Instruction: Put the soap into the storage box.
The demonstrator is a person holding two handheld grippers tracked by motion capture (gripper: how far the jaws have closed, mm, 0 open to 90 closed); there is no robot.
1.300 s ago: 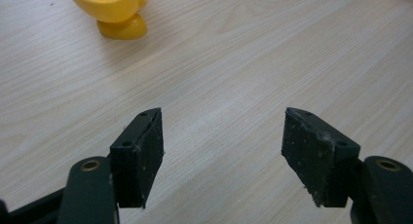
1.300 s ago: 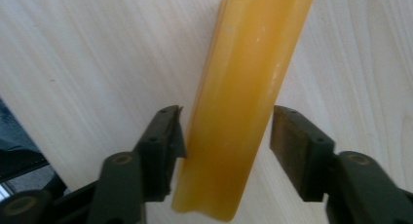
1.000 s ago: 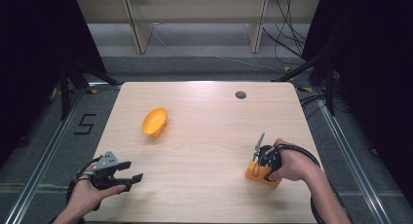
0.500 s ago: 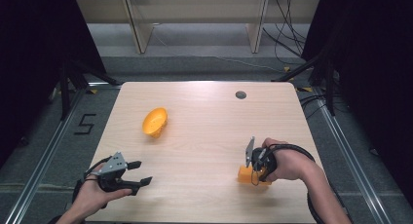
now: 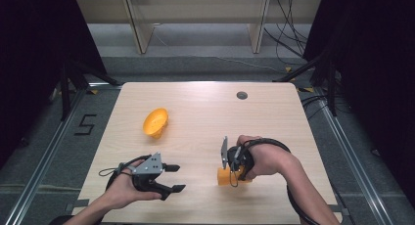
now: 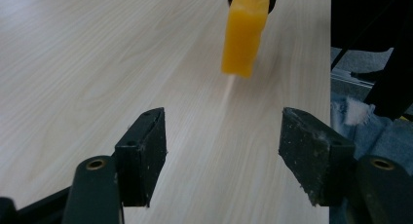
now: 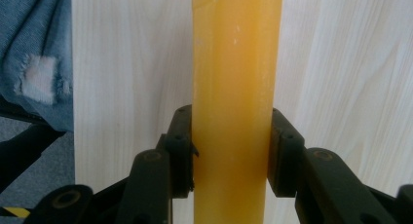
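**Right gripper clamps an orange block near the table's front right; left gripper spread wide**

In the high view the right gripper sits toward the front right of the table, its jaws pointing down at an orange block partly hidden under the hand. The right gripper view gives what that angle hides: both black pads press flat against the block's long sides, with pale wood grain behind it.

The left gripper lies near the front left edge, jaws wide apart and holding nothing; its own view looks across bare wood to the block hanging beyond.

An orange bowl rests tipped on its side toward the left edge. A "5" is marked on the floor left of the table.
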